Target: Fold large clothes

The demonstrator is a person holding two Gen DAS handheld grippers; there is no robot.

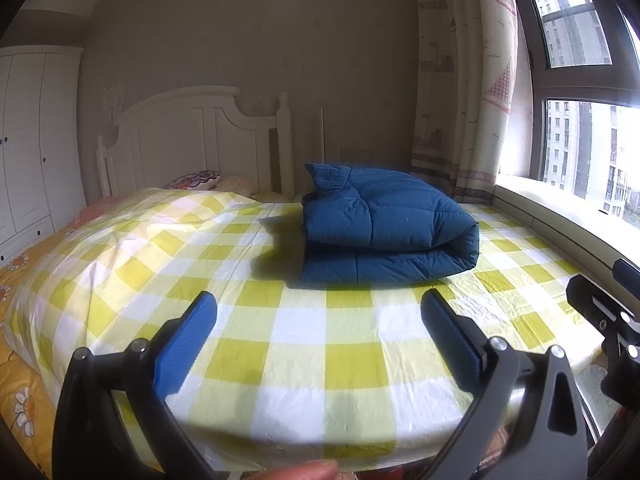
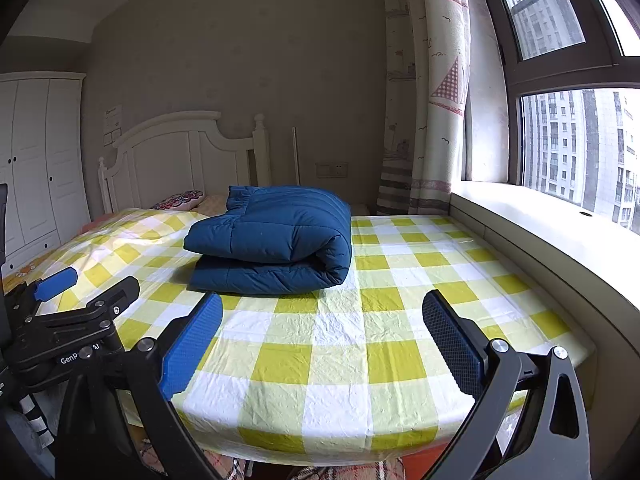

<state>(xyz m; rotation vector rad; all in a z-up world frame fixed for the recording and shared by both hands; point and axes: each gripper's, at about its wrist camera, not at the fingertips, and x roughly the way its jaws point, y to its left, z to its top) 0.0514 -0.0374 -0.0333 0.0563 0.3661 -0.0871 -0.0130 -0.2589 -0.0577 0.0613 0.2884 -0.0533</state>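
A dark blue quilted garment (image 1: 384, 224) lies folded into a thick bundle on the yellow-and-white checked bed cover (image 1: 304, 344), toward the far middle of the bed; it is the same blue bundle (image 2: 272, 240) in the right wrist view. My left gripper (image 1: 320, 308) is open and holds nothing, hovering over the near part of the bed, short of the bundle. My right gripper (image 2: 322, 312) is also open, with nothing between its blue pads (image 2: 192, 344). The left gripper's body (image 2: 68, 320) shows at the left of the right wrist view.
A white headboard (image 1: 192, 136) and patterned pillows (image 1: 196, 180) stand at the far end. A white wardrobe (image 1: 28, 152) is on the left. A window sill (image 2: 560, 236), a window and a patterned curtain (image 2: 432, 92) run along the right. An orange flowered sheet (image 1: 20, 380) lies under the cover.
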